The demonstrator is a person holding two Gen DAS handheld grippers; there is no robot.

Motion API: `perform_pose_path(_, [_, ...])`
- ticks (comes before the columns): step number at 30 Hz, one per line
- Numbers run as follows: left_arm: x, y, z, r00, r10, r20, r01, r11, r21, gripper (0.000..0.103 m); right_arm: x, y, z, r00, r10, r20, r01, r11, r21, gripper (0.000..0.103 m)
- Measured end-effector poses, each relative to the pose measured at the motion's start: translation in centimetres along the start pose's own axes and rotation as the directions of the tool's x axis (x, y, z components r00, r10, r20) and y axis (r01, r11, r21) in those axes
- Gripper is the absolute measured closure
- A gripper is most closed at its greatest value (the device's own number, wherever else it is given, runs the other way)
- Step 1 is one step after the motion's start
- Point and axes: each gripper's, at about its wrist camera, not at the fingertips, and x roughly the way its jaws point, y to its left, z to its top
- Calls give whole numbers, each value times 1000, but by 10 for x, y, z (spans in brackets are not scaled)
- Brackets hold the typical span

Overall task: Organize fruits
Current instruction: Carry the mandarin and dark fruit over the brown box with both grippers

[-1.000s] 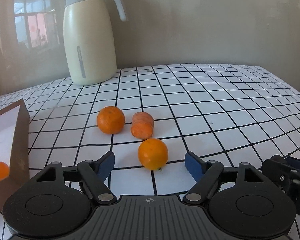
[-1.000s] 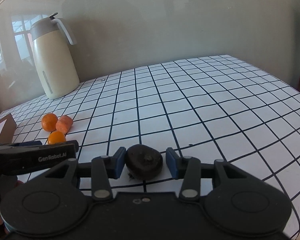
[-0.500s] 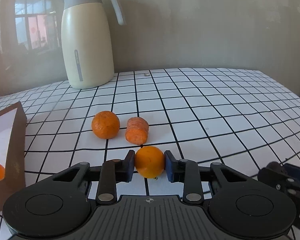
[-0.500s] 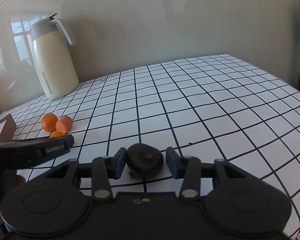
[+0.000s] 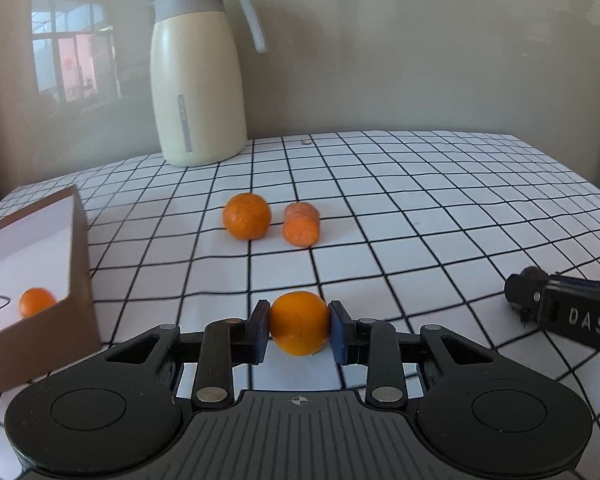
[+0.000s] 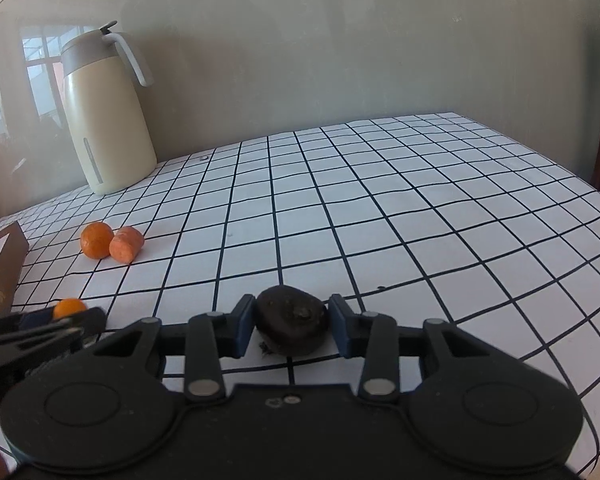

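Orange (image 5: 299,322) clenched in my left tongs (image 5: 299,330), right tongs (image 6: 291,326) closing round the dark fruit (image 6: 291,323) — either could roll free toward the box (image 5: 78,280) at nine o'clock.

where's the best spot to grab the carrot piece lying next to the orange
Grip the carrot piece across its rounded flanks, near the middle of its short length, coming down from above. It lies on its side with the cut face toward the left wrist camera, so the flanks give two opposing surfaces. The orange sits close on its left; keep that finger slim in the gap, or approach slightly from the clearer right side.
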Motion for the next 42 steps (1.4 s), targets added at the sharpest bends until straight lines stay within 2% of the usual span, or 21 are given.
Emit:
perform_pose_path(5, [-10,7,-7,1000,17,3,-17,1000,-5,72,-2,2,-1,1000,13,0,-13,1000,0,72])
perform_pose_path(18, [-32,35,-25,995,95,1,-95,995,-33,72,-6,41,-10,991,131,-33,-133,989,-62,72])
perform_pose_path(42, [-75,92,-48,989,145,-5,-145,986,-88,72,-37,103,-38,962,260,-83,-268,957,-107,72])
